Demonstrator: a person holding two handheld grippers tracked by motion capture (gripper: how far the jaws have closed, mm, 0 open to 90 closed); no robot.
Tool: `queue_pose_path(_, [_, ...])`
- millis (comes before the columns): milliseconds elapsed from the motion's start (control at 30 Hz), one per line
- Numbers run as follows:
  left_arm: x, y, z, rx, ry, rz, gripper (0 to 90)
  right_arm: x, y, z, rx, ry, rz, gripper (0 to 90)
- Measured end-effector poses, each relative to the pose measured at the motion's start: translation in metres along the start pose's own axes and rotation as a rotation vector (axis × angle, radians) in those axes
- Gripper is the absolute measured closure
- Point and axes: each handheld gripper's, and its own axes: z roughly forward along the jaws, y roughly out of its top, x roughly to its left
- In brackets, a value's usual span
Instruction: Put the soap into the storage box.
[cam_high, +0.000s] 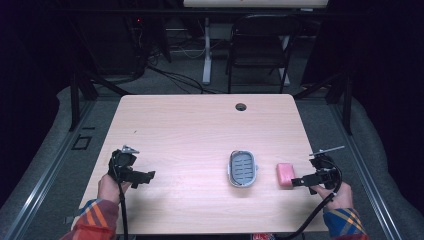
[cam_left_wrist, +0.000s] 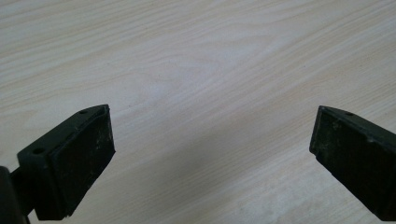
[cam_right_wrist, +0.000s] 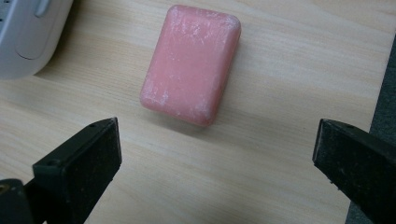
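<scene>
A pink bar of soap (cam_high: 285, 174) (cam_right_wrist: 191, 63) lies flat on the wooden table (cam_high: 200, 130), just right of a grey soap dish (cam_high: 243, 168) with a slotted tray; a corner of the soap dish (cam_right_wrist: 28, 32) appears in the right gripper view. My right gripper (cam_high: 296, 182) (cam_right_wrist: 217, 149) hovers just short of the soap, open, jaws wide and empty. My left gripper (cam_high: 148, 175) (cam_left_wrist: 210, 140) is at the table's left front, open over bare wood, nothing between its jaws.
The table's right edge (cam_right_wrist: 380, 79) runs close beside the soap. A cable hole (cam_high: 241, 106) sits at the far middle of the table. Beyond the table stand a black chair (cam_high: 260, 45) and a white desk leg (cam_high: 206, 55).
</scene>
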Motion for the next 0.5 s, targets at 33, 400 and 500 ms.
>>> queue_pose_path(33, [0.0, 0.0, 0.0, 0.0, 0.0, 0.0, 0.0, 0.0, 0.0, 0.0, 0.0, 0.0, 0.0, 1.1])
queue_pose_path(400, [0.0009, 0.0007, 0.0012, -0.001, -0.002, 0.001, 0.0, 0.0057, 0.0027, -0.0007, 0.007, -0.001, 0.006, 0.3])
queue_pose_path(500, [0.0001, 0.0009, 0.0011, -0.002, -0.001, 0.003, 0.0, 0.0094, 0.0042, -0.0007, 0.01, -0.002, -0.006, 0.0])
